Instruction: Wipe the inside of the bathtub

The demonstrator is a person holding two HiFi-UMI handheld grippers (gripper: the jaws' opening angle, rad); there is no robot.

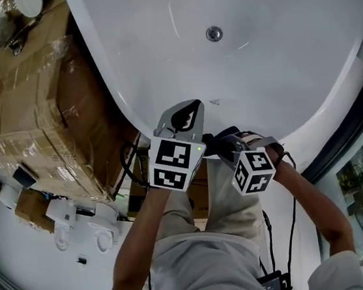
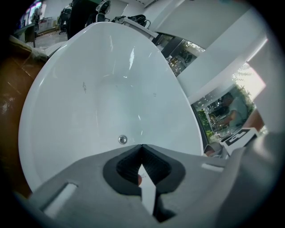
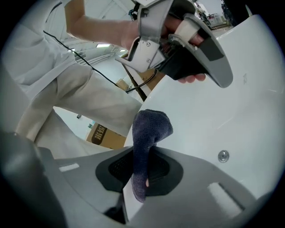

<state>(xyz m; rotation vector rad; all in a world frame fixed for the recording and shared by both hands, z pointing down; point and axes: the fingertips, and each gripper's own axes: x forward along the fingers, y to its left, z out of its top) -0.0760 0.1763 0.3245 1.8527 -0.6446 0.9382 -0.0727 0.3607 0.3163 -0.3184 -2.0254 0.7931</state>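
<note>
Head view looks steeply down on a white bathtub (image 1: 272, 77), its smooth inside filling the upper part of the picture. A small round metal fitting (image 1: 214, 34) sits in the bathtub's wall. Both tools are held at the near end of the bathtub, close together.

The left tool (image 1: 185, 114) reaches over the bathtub's near rim, its tips above the white inner slope. The left gripper view shows its 2 jaws brought together at the tips with nothing between them. Beyond them lie the bathtub's interior and the same fitting (image 2: 122, 139).

The right tool (image 1: 224, 144) is just beside the left one, a little further back from the bathtub's rim. In the right gripper view its jaws are clamped on a dark blue-grey cloth (image 3: 150, 131). The cloth stands up out of the jaws and folds over at the top, seen against the bathtub's white near wall. Whether the cloth touches the bathtub cannot be told.

To the left of the bathtub, close against its outer side, stand cardboard boxes (image 1: 32, 107) wrapped in clear plastic. The person's light trousers (image 1: 233, 194) and both forearms show below the bathtub's near end, with black cables (image 1: 268, 229) hanging by the right arm.
</note>
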